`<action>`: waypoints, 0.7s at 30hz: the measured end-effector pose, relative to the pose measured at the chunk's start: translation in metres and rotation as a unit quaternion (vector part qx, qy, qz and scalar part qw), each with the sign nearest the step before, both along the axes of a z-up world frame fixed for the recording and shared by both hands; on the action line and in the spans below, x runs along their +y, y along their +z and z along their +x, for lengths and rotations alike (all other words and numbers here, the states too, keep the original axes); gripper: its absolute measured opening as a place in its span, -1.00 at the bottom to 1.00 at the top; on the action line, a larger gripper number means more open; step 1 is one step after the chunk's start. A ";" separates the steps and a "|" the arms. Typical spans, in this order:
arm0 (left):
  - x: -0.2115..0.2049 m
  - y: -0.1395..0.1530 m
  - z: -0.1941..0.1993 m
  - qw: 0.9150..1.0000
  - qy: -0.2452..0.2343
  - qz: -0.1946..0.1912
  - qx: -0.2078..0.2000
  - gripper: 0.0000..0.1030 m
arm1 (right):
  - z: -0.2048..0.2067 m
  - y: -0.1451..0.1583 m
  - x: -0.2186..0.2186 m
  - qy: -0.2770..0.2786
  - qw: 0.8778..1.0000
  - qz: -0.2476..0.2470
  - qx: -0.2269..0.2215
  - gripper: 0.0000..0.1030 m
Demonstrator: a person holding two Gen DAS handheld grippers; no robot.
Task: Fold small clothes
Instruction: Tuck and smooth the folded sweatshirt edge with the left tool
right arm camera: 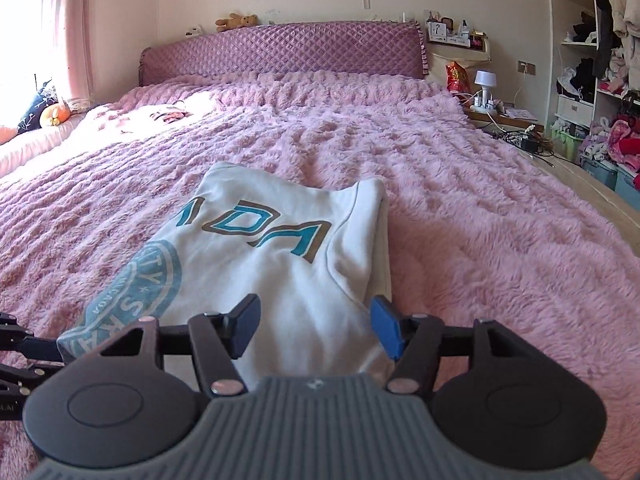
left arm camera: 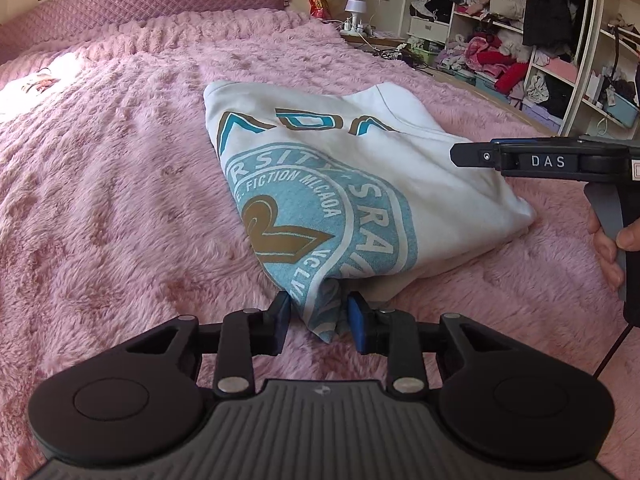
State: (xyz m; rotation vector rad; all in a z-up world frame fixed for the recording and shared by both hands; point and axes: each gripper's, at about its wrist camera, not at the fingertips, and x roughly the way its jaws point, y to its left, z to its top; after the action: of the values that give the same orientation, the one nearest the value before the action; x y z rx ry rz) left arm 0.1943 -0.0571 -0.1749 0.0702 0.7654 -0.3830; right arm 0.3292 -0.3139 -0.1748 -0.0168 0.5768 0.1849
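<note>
A white sweatshirt (left arm camera: 420, 184) with a round blue print lies folded on the pink fluffy bed cover (left arm camera: 120, 184). My left gripper (left arm camera: 320, 318) is shut on its near printed corner, which bunches between the two pads and lifts slightly. The right gripper (left arm camera: 460, 155) shows from the side over the garment's right part, held by a hand (left arm camera: 608, 248). In the right wrist view the sweatshirt (right arm camera: 288, 264) runs away from me, and the right gripper (right arm camera: 316, 328) stands open above its near edge, gripping nothing. The left gripper (right arm camera: 44, 350) reaches the printed corner at lower left.
A quilted purple headboard (right arm camera: 280, 56) with a teddy bear (right arm camera: 236, 22) ends the bed. A nightstand with a white lamp (right arm camera: 485, 80) and cables stands right of it. Open shelves crammed with clothes (left arm camera: 492, 52) line the right wall. A small item (right arm camera: 170, 114) lies in sunlight far left.
</note>
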 end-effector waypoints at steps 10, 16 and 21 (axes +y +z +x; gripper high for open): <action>-0.010 -0.005 -0.007 0.999 0.028 0.033 -0.016 -0.74 | 0.039 -0.012 -0.012 -0.025 0.995 0.066 0.066 -0.81; -0.041 0.003 -0.026 0.986 0.052 0.143 -0.061 -0.80 | 0.026 0.005 -0.006 -0.027 0.999 0.020 0.017 -0.89; -0.034 -0.012 -0.018 0.989 0.078 0.125 -0.017 -0.79 | 0.038 -0.029 -0.011 -0.029 0.997 0.016 0.065 -0.89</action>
State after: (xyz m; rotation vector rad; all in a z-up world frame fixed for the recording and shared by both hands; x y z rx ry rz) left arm 0.1762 -0.0910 -0.1874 0.2500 0.7761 -0.1365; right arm 0.3670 -0.3253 -0.2034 0.0437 0.7030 0.1396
